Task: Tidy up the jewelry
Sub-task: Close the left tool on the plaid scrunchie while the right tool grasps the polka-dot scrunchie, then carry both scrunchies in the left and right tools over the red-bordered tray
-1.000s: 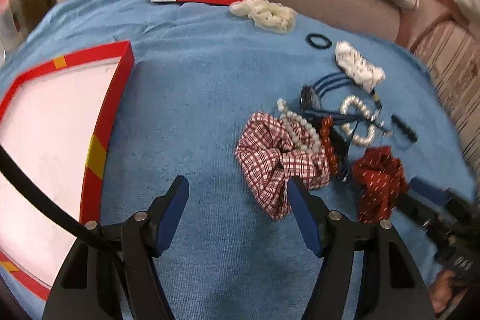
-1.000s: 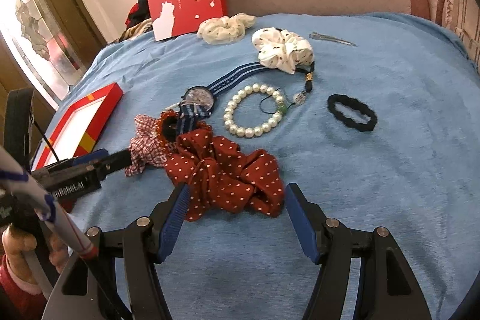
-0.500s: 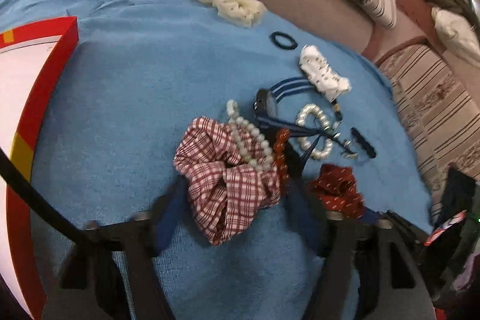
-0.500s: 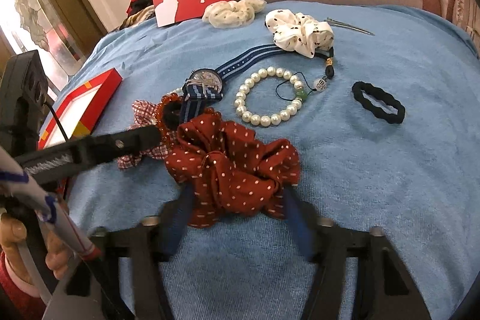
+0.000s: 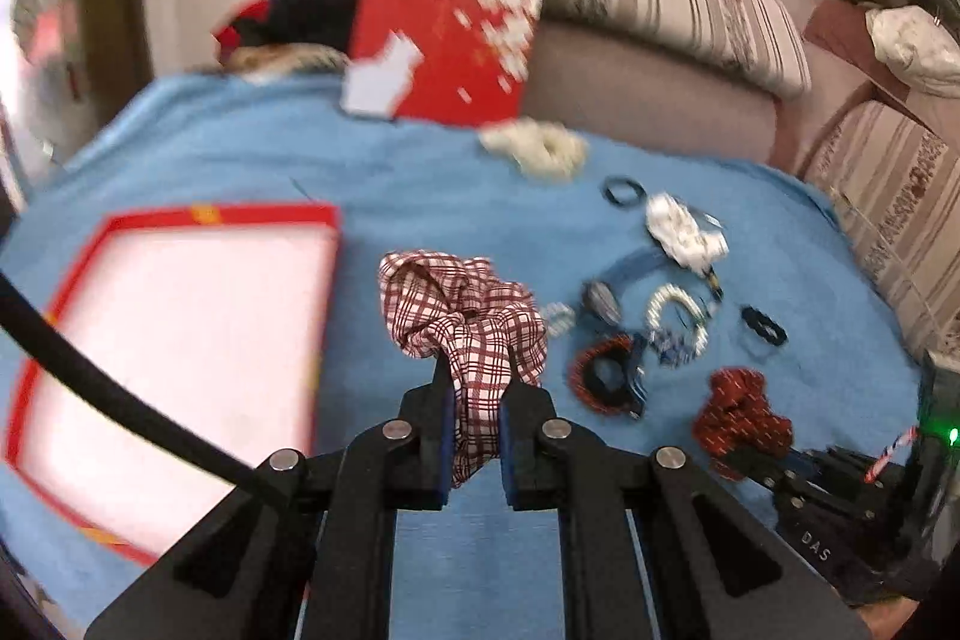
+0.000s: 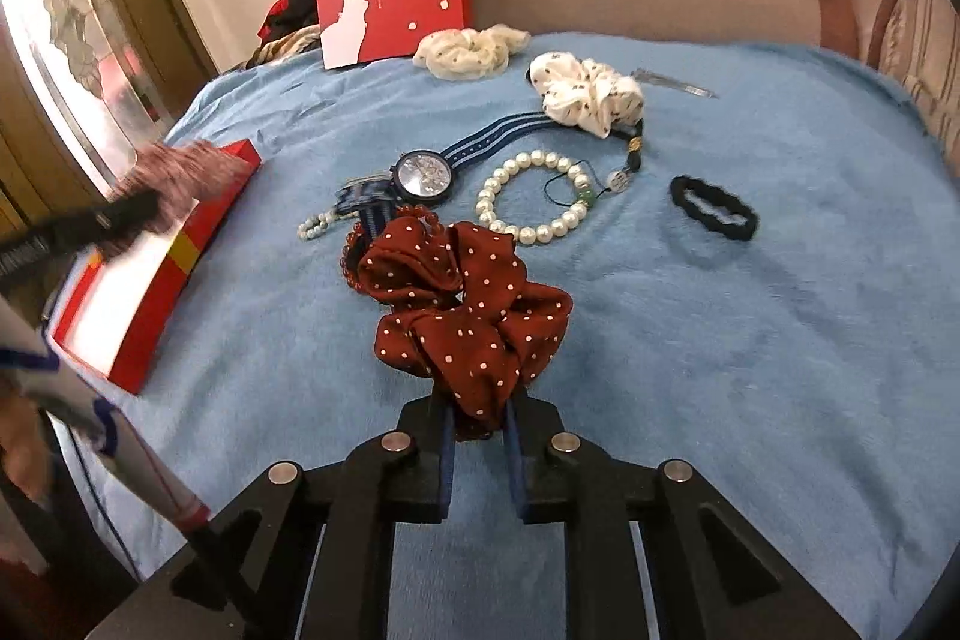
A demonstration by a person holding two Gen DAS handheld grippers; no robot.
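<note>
Within the last second both pairs of fingers went from spread to pinching: left gripper [image 5: 472, 421] lifted the plaid scrunchie [image 5: 465, 319] toward the red box [image 5: 180, 334], right gripper [image 6: 480, 418] clamped the dotted red scrunchie [image 6: 465, 304], still beside the watch [image 6: 423, 177] on the bed [image 6: 750, 340].

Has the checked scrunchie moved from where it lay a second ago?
Yes. The checked scrunchie, pinched in the left gripper, went leftward from the watch toward the red tray.

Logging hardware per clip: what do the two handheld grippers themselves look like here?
Both the left gripper and right gripper are matte black angular linkages with silver pivot pins and blue-padded fingers. A black cable trails the left one.
</note>
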